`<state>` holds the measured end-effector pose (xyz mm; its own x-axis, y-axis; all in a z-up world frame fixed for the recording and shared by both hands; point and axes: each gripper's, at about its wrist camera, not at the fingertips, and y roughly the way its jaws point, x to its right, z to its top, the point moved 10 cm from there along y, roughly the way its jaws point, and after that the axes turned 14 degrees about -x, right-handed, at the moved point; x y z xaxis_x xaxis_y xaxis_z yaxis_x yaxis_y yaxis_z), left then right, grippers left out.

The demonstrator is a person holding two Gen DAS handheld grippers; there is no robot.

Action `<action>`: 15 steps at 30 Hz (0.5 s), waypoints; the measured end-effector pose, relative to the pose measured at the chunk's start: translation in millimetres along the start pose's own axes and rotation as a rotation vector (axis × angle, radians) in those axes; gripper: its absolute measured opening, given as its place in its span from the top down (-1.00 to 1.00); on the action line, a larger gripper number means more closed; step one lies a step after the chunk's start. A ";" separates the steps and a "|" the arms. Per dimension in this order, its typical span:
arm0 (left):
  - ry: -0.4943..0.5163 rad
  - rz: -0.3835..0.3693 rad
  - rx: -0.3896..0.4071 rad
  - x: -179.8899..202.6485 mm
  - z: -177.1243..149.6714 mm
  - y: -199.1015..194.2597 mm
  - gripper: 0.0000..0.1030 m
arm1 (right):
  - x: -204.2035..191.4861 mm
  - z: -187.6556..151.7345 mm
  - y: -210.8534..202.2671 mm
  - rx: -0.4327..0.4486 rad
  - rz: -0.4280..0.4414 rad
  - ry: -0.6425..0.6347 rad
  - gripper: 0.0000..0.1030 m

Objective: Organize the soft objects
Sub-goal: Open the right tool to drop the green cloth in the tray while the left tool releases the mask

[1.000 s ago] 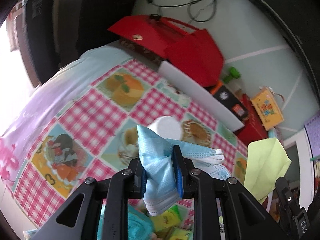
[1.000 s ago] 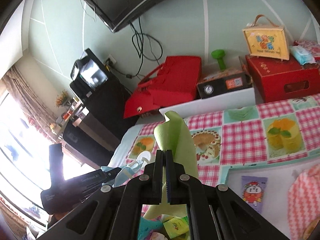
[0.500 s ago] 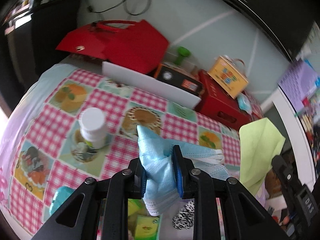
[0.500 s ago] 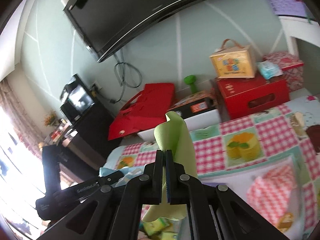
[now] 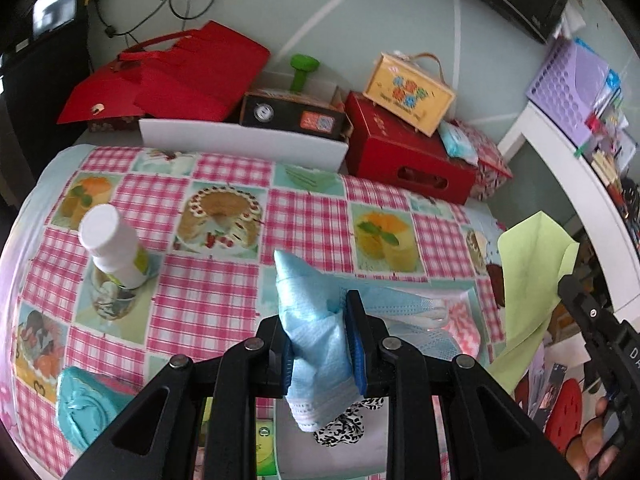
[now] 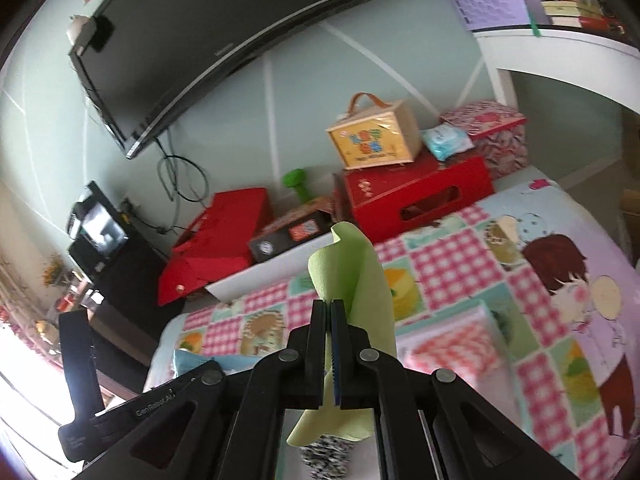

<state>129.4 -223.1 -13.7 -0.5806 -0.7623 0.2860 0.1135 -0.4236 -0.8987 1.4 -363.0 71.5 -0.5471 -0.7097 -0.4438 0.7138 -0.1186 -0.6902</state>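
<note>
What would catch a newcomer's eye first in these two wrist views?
Each gripper is clamped on something soft: the left gripper pinches a bunched light blue face mask, and the right gripper is shut on a lime green cloth. Below them lies a pink checked tablecloth with cake pictures, where a white-capped bottle stands at the left. Behind it, red boxes and a yellow case line the wall.

Home room: wall-mounted TV point(image 6: 224, 40), patchwork-print cloth on table point(image 5: 312, 216), gift boxes point(image 5: 404, 156) stacked against wall.

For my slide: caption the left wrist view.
Left tongs clamp a blue face mask above the checkered tablecloth.
</note>
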 end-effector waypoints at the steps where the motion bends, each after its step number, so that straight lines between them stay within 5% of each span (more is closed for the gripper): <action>1: 0.005 0.000 -0.009 2.6 -0.7 4.7 0.54 | 4.2 -1.0 0.2 -0.004 -0.013 0.004 0.95; 15: 0.031 0.006 -0.094 10.5 -7.4 58.2 0.54 | 19.3 -25.5 38.2 -0.135 -0.086 0.014 0.95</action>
<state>123.9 -252.1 -65.5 -0.6046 -0.7487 0.2719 0.0413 -0.3704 -0.9280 6.9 -363.5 22.0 -0.6104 -0.6910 -0.3872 0.5996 -0.0836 -0.7959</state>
